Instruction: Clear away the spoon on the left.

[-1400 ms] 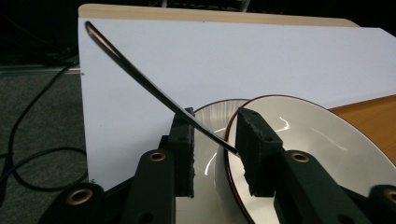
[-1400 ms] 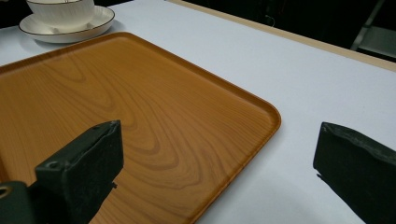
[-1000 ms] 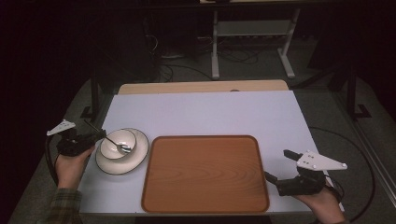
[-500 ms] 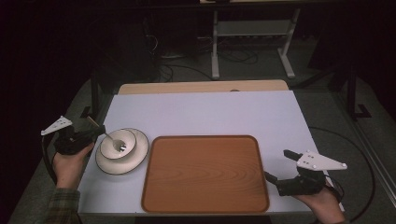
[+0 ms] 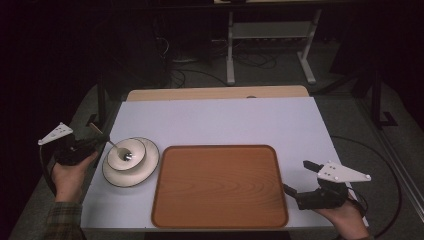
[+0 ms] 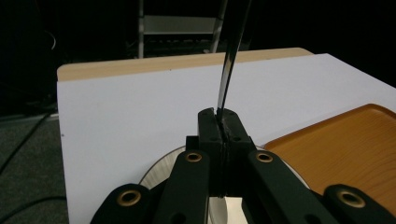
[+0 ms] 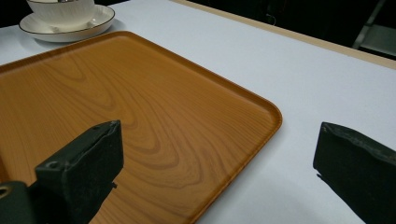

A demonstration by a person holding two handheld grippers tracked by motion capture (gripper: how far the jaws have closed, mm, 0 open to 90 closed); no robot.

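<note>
We see the left gripper (image 5: 100,139) pinching a spoon (image 6: 229,70) by its handle; the spoon tip sits in the bowl (image 5: 126,154) just ahead of it, on a saucer (image 5: 145,167). The right gripper (image 7: 217,170) is spread wide, one jaw over the tray (image 5: 220,187) corner.

Dark room, grey floor (image 5: 350,115), white shelf stand (image 5: 270,37)
</note>
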